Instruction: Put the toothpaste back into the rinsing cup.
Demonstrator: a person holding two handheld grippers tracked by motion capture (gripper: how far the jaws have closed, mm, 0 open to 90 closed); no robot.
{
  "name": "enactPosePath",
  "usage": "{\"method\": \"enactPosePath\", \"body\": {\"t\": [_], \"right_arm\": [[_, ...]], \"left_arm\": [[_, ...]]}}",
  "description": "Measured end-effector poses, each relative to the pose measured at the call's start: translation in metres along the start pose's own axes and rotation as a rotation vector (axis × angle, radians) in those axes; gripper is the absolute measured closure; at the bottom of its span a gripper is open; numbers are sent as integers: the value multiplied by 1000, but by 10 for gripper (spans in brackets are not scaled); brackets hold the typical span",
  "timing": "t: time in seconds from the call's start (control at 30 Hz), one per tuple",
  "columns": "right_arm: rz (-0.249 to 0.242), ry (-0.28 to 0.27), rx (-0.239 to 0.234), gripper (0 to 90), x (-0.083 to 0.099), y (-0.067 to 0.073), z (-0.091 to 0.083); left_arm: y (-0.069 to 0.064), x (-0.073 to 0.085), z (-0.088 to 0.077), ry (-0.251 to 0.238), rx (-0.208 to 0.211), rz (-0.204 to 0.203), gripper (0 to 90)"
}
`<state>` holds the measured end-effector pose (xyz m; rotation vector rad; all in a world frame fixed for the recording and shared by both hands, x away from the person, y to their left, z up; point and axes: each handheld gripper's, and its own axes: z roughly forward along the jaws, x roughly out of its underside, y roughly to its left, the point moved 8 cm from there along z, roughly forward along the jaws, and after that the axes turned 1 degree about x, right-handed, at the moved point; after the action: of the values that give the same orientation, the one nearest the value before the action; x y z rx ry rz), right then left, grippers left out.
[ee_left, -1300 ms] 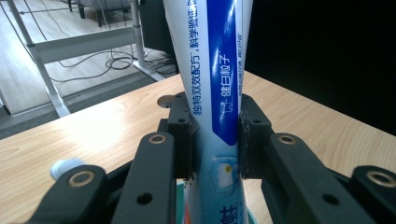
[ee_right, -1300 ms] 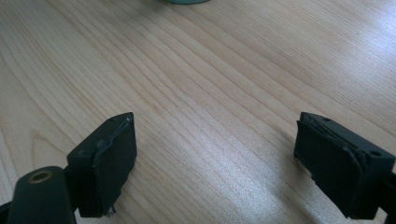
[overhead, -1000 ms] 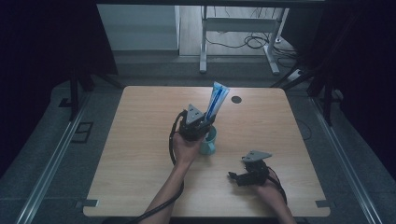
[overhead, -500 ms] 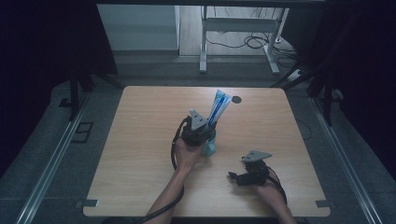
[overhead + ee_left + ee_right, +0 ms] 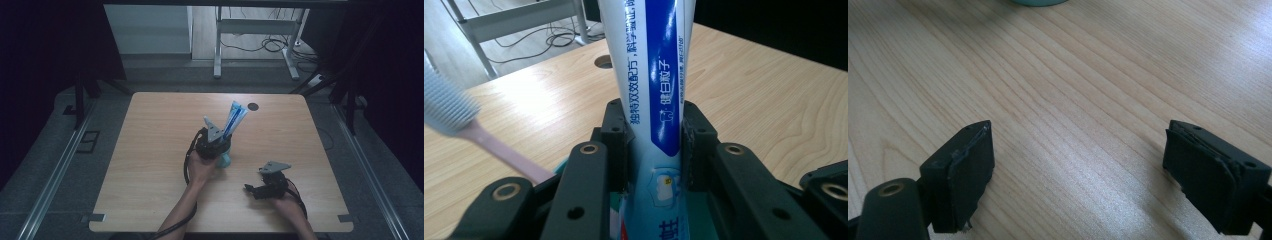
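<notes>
Jaws of left gripper [image 5: 654, 145] clamping toothpaste tube [image 5: 651, 75], cup [image 5: 224, 159] seemingly teal, mostly hidden

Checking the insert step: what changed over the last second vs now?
The left gripper came down a little with the toothpaste tube, lowering it into the teal cup; the tube's tip sits lower and more upright. Jaws remain closed on the tube. The toothbrush stays in the cup. The right gripper stayed open, resting on the table.

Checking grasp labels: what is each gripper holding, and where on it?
Left gripper clamps the toothpaste tube on its lower body, above the cup. Right gripper is open, empty.
</notes>
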<state>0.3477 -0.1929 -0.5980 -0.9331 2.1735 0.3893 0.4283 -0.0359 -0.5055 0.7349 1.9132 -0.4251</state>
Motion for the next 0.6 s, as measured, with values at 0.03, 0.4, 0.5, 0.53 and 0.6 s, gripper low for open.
{"method": "enactPosePath", "body": {"t": [0.03,0.4,0.5,0.53,0.6], "right_arm": [[-1,1,1,133,0,0,0],[0,0,0,133,0,0,0],[0,1,1,132,0,0,0],[-1,0,1,132,0,0,0],[-1,0,1,132,0,0,0]], "left_arm": [[0,0,0,4,-5,3,693],[2,10,-1,41,-14,-7,668],[2,14,-1,62,-16,-5,659],[3,16,-1,70,-16,-2,651],[3,16,-2,66,-15,-11,642]]}}
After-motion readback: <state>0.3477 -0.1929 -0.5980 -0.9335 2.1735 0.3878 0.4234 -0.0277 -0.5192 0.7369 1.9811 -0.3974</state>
